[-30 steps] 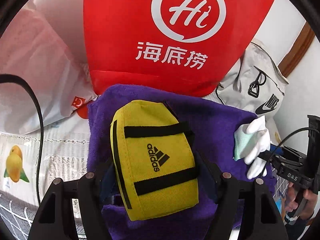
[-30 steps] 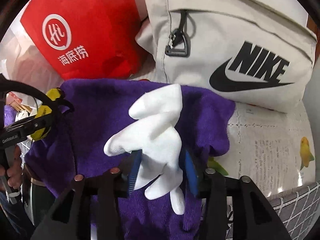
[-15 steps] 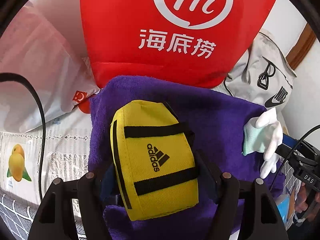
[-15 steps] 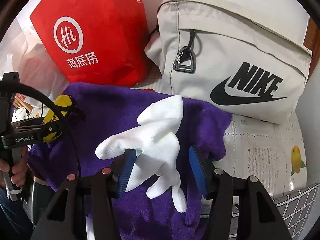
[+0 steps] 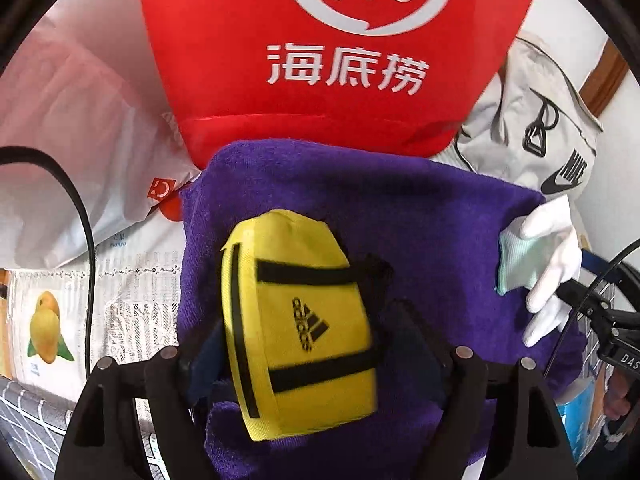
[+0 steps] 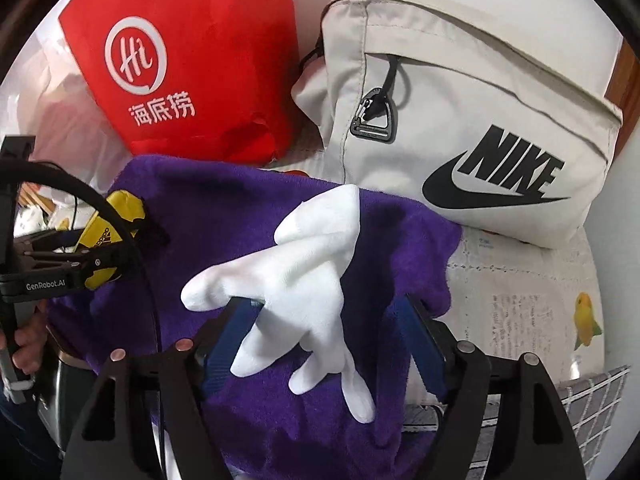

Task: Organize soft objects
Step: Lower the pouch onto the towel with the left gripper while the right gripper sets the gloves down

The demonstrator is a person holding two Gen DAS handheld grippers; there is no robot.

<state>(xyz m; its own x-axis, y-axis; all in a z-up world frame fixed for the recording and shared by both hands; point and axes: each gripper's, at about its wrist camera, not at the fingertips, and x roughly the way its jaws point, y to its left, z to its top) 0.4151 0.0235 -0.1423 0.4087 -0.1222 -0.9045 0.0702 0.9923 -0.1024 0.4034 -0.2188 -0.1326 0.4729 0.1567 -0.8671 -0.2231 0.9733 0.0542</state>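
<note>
While the right gripper (image 6: pixel 320 336) opens, the white glove (image 6: pixel 304 280) lies between.

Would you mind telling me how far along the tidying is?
Done: yellow pouch and white glove lie on the purple towel. In hand: left gripper and right gripper are opening around them. Left: backing both away.

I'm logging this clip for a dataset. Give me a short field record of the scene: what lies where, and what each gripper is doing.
surface: purple towel
left gripper: jaws opening around yellow pouch on the towel
right gripper: jaws opening, white glove between them, on the towel
behind towel: red bag, beige backpack
</note>
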